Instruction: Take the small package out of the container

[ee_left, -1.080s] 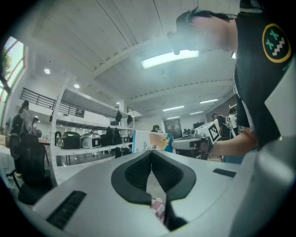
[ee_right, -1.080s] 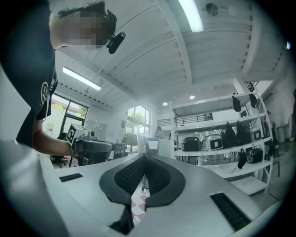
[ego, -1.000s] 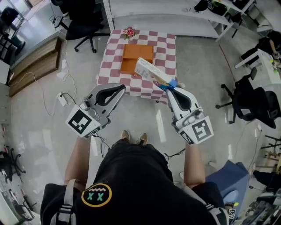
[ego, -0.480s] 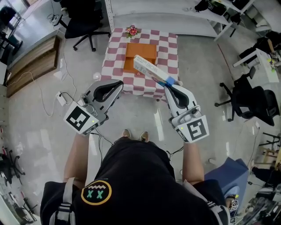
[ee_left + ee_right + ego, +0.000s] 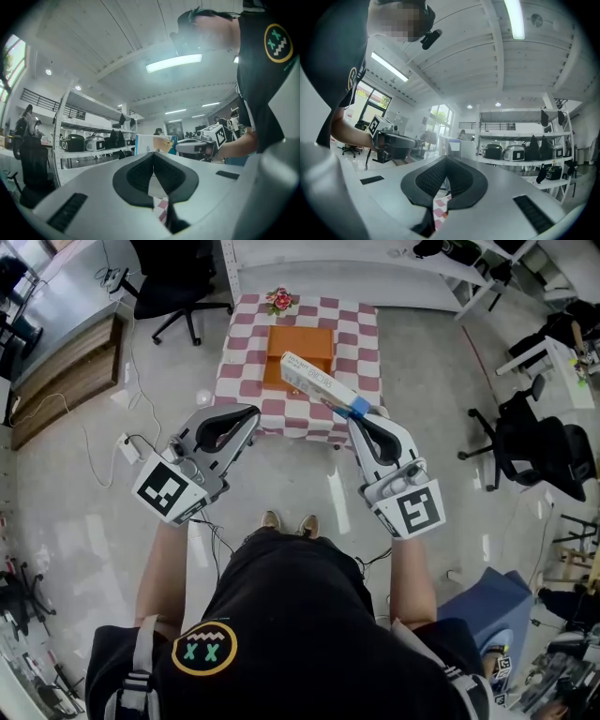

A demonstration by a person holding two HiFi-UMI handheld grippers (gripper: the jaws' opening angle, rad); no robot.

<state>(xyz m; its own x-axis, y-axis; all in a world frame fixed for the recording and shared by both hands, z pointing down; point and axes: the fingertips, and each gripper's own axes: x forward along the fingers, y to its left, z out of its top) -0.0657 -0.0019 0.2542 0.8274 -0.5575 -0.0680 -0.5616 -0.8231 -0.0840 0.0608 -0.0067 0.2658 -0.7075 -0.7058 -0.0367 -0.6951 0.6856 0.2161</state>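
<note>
A long white package [image 5: 317, 382] with a blue end hangs in the air over the front of the checkered table [image 5: 361, 334], with my right gripper [image 5: 357, 416] shut on its blue end. It partly covers the orange container [image 5: 300, 343] that lies on the table. My left gripper [image 5: 253, 414] is shut and empty, level with the table's front left edge. In the left gripper view the package [image 5: 155, 144] shows beyond the closed jaws, beside the right gripper [image 5: 206, 143]. In the right gripper view the package [image 5: 457, 147] stands just past the jaw tips.
A small flower ornament [image 5: 278, 301] sits at the table's far edge. A black office chair [image 5: 178, 287] stands at the far left, another chair [image 5: 539, 451] at the right. A wooden platform [image 5: 66, 376] lies left, with cables on the floor. A blue bin [image 5: 492, 610] is behind me to the right.
The right gripper and the package have shifted slightly left and farther over the table, now covering more of the orange container. The left gripper has moved a little along with it.
</note>
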